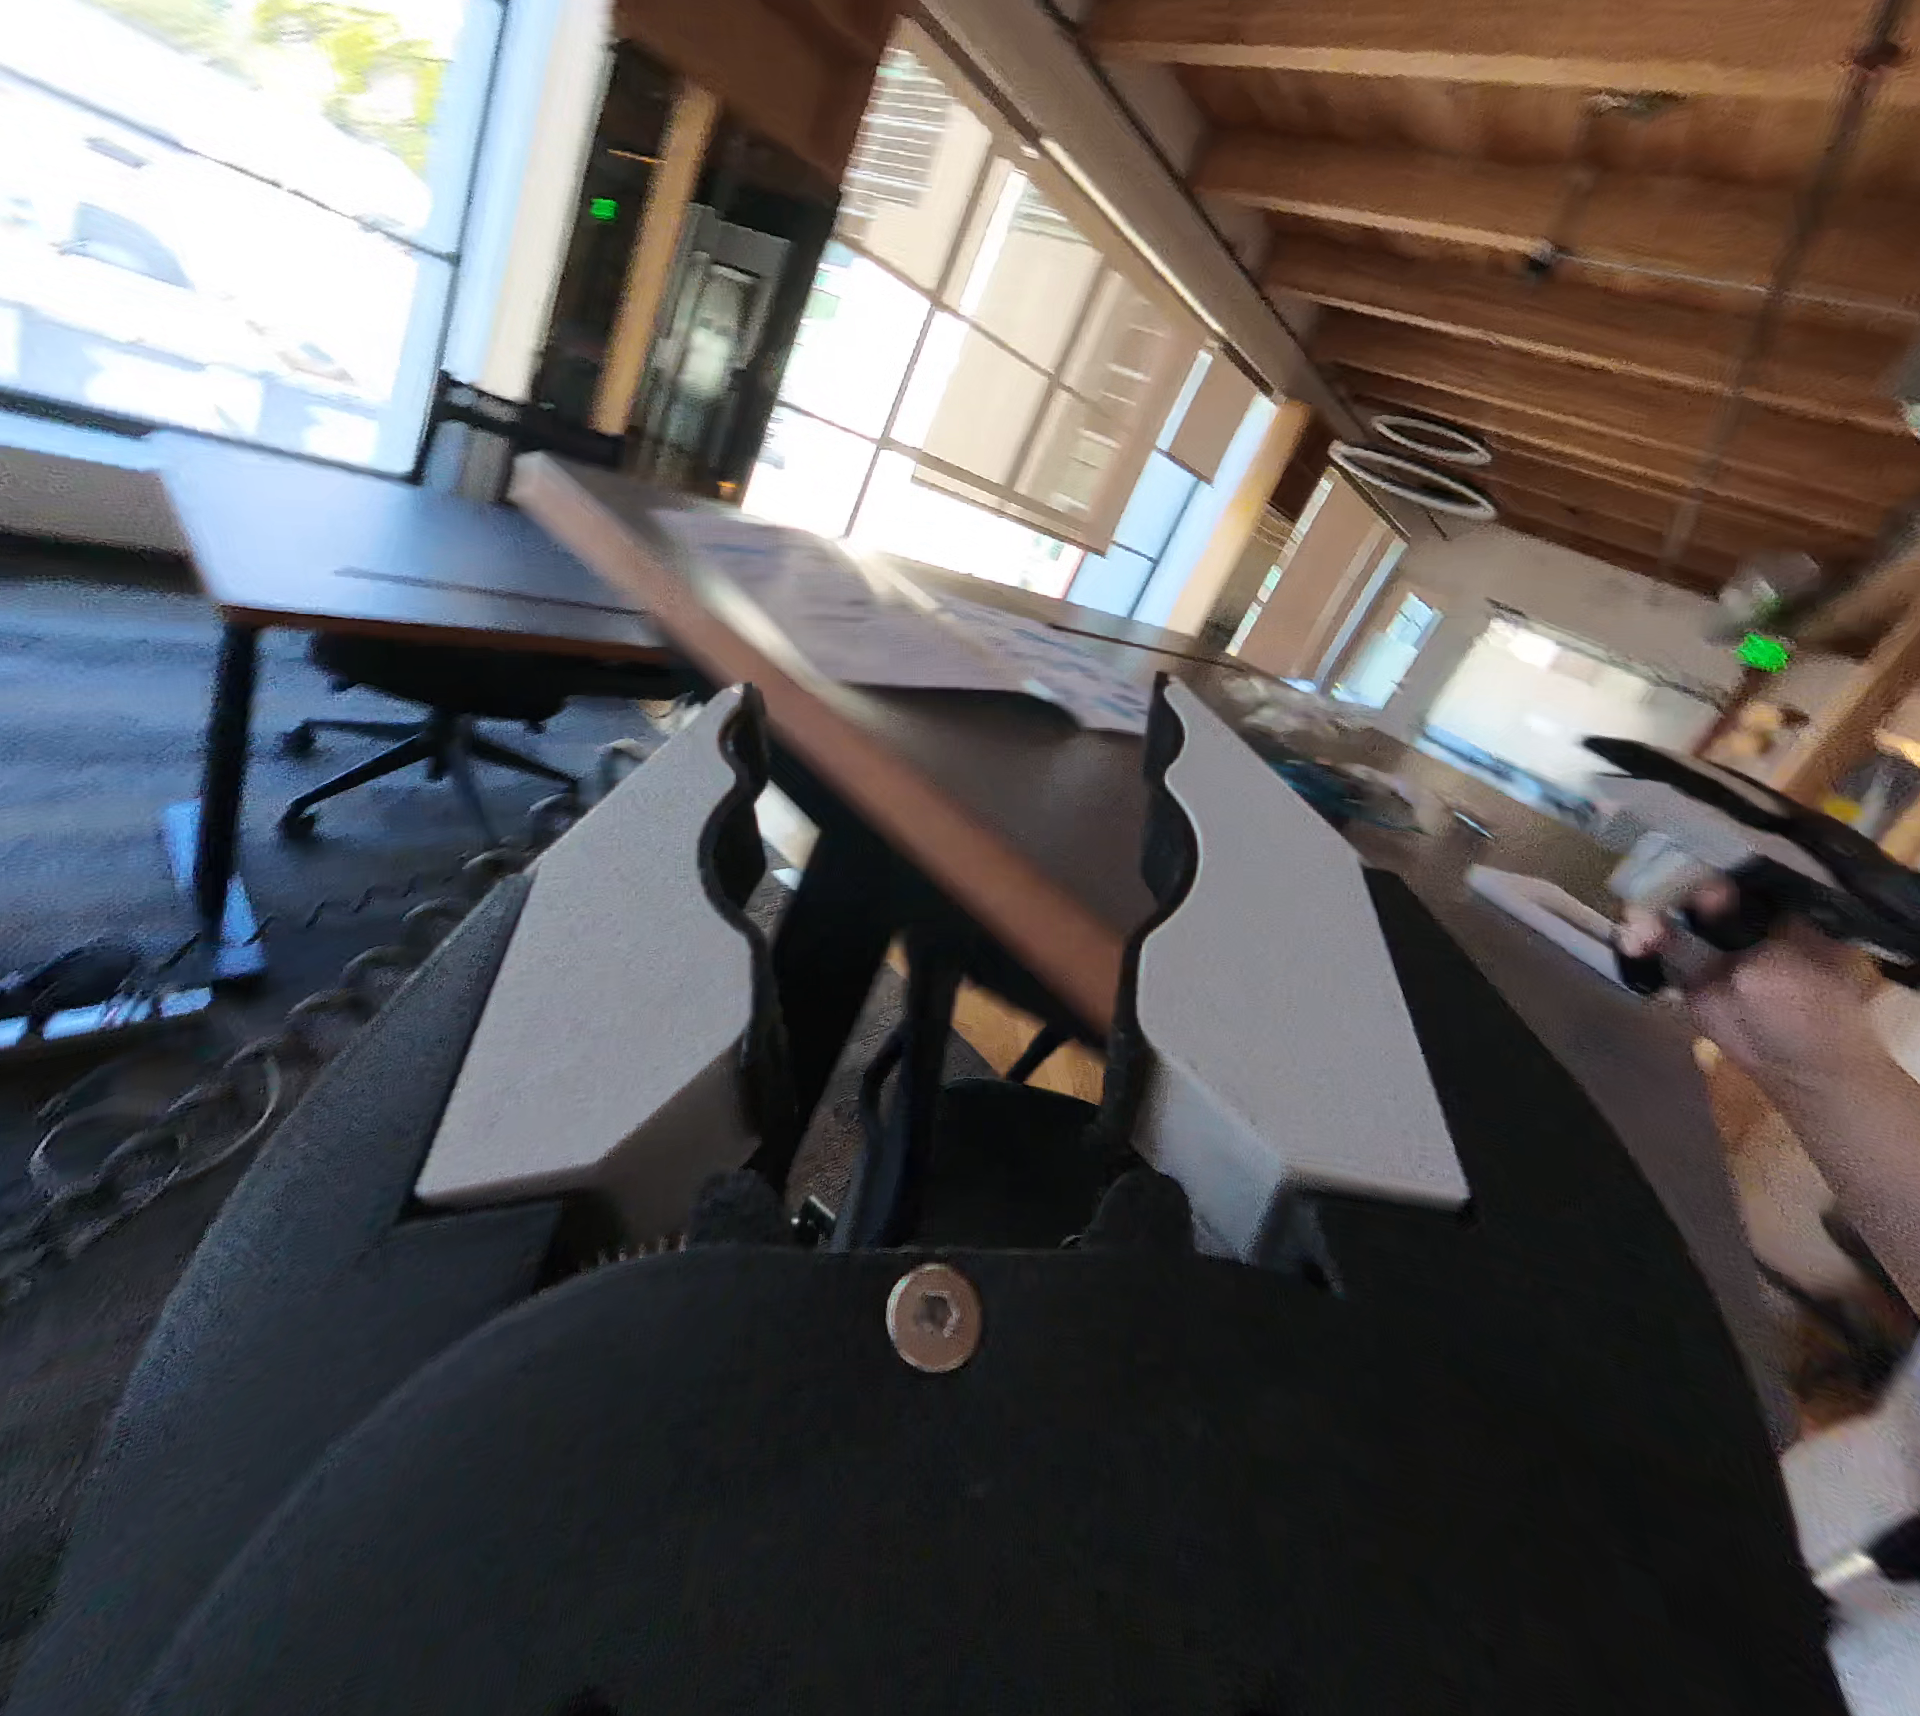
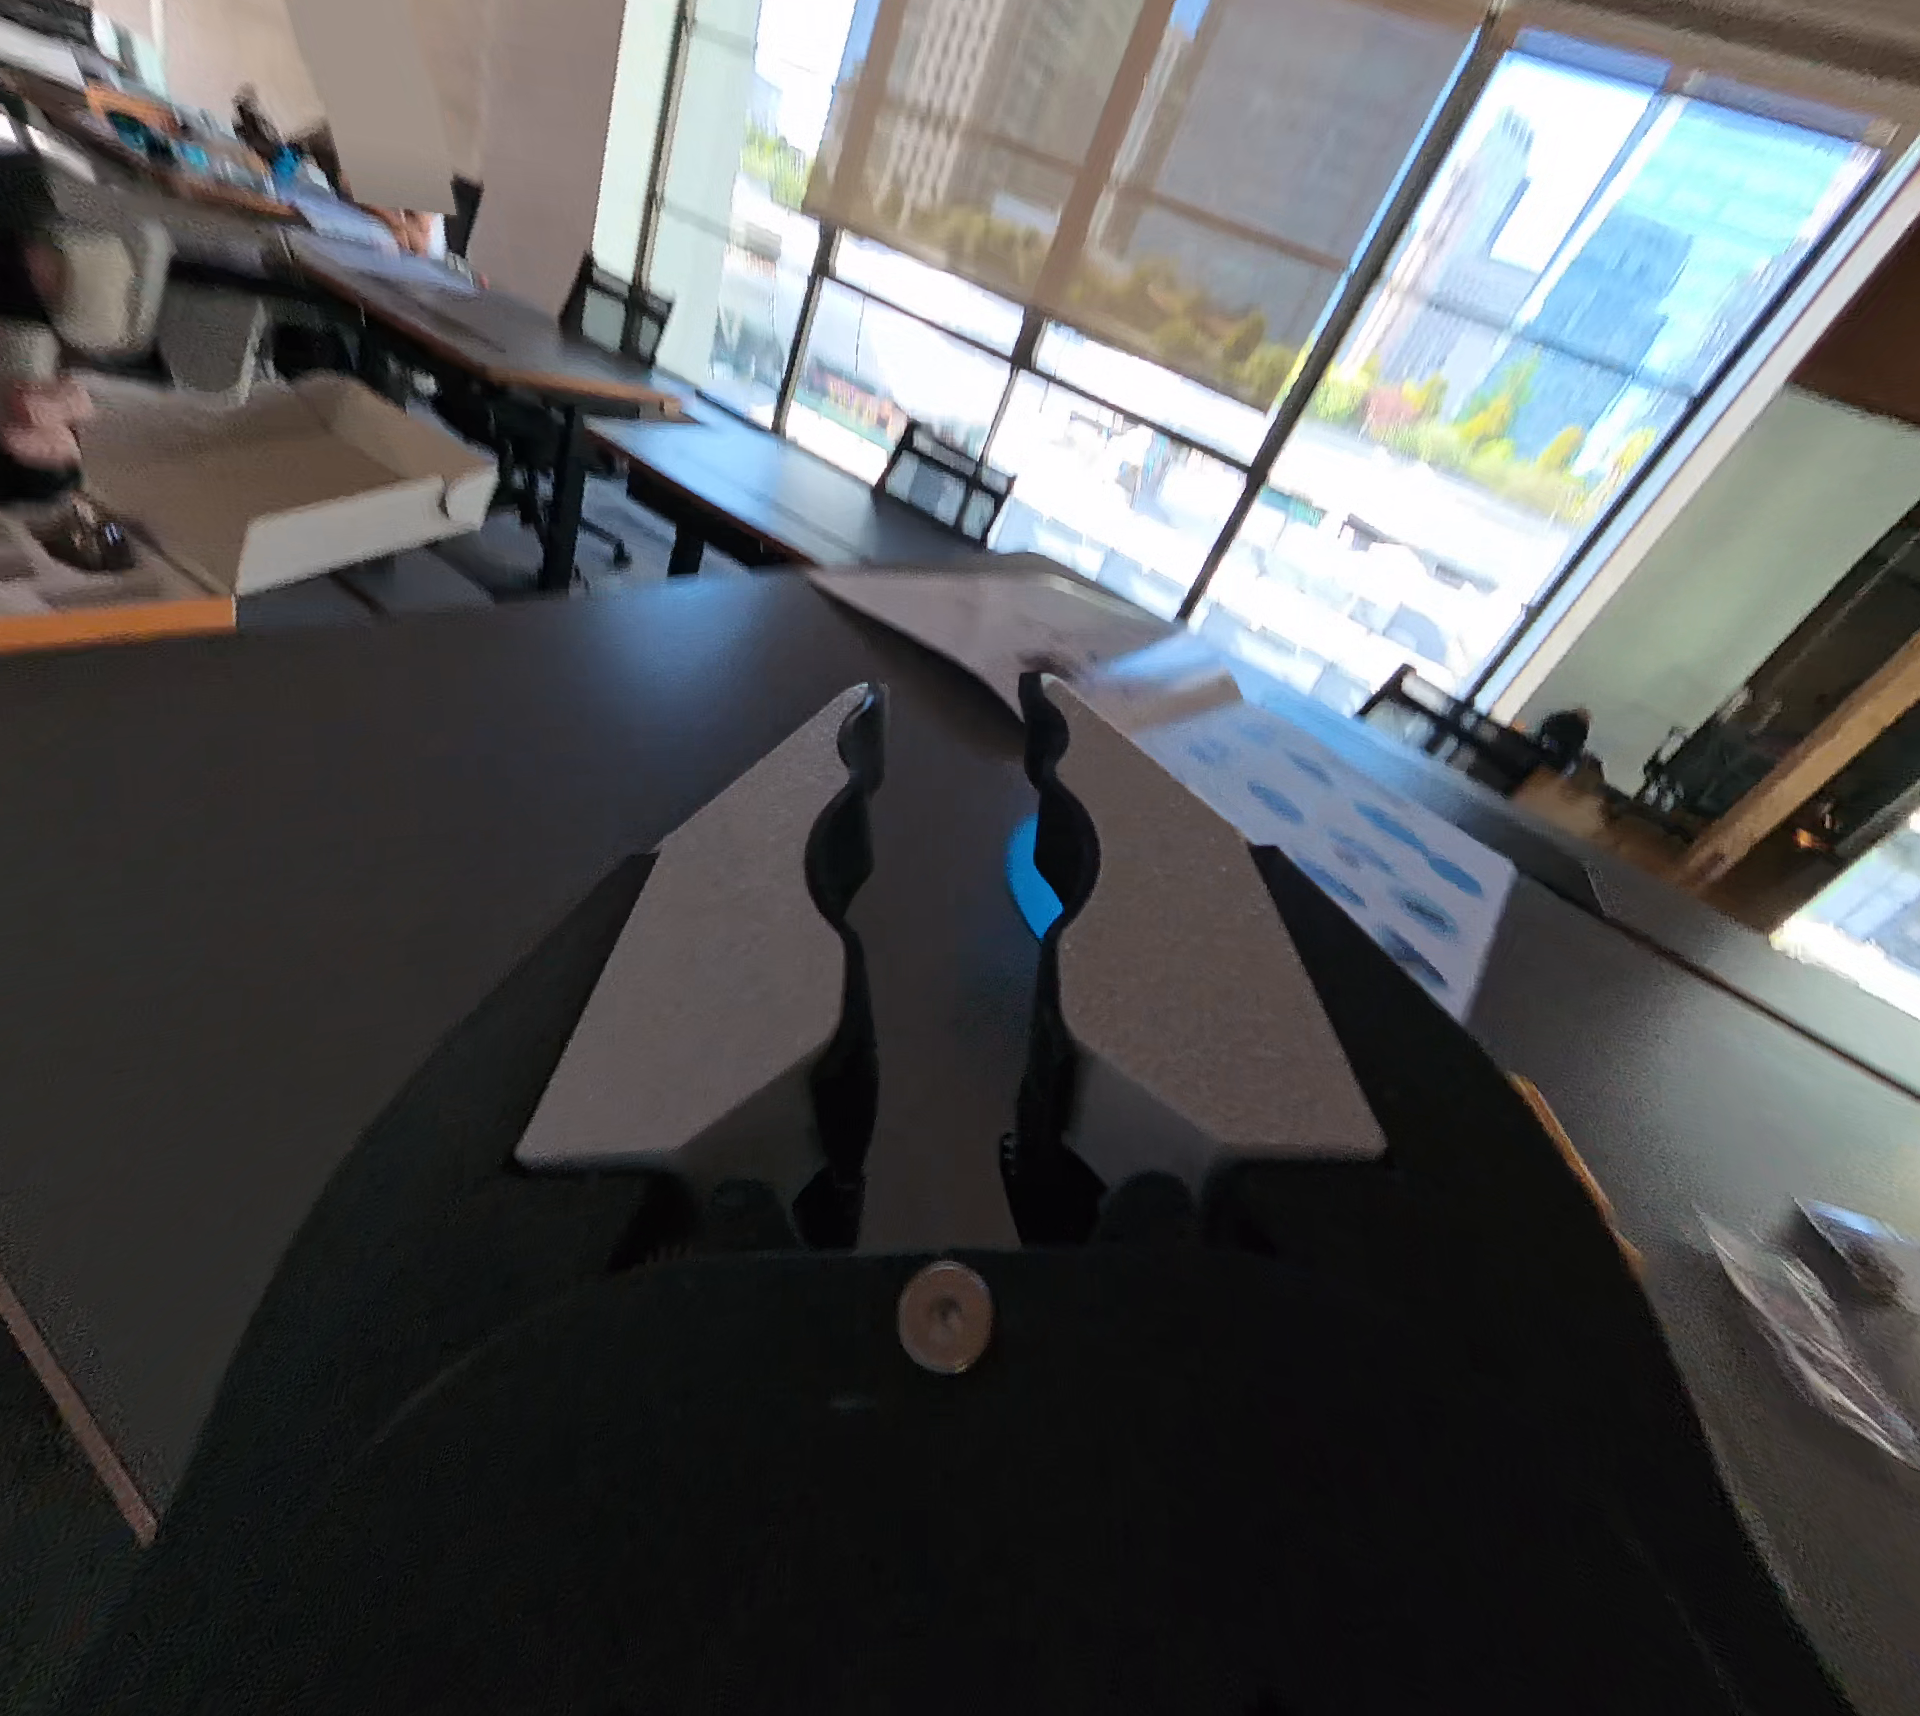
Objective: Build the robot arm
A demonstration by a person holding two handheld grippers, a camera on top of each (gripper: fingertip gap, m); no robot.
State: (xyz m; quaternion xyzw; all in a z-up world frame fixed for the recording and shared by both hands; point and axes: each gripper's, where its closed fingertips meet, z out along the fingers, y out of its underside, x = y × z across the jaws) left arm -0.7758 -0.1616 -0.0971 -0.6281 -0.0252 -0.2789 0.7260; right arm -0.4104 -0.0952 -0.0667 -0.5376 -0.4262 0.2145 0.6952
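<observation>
My left gripper [image 1: 951, 695] is open and empty, held tilted in the air at the near edge of a dark table [image 1: 997, 793] with a wood-coloured rim. A white sheet with blue marks [image 1: 883, 617] lies on that table beyond the fingertips. My right gripper [image 2: 954, 692] is open with a narrower gap and empty, low over the dark table [image 2: 416, 783]. A small blue thing [image 2: 1029, 877] shows behind its right finger, and a white sheet with blue marks [image 2: 1351, 825] lies just to its right. The other gripper [image 1: 1787, 856], held by a hand, shows at the right of the left wrist view.
Both views are blurred. A white open box [image 2: 301, 471] stands at the left. A clear plastic bag [image 2: 1829, 1323] lies at the right table edge. More desks [image 1: 395, 565] and office chairs [image 1: 436, 731] stand by large windows. Cables [image 1: 156, 1116] lie on the floor. The left gripper's tips are roughly 40 centimetres from the right gripper's.
</observation>
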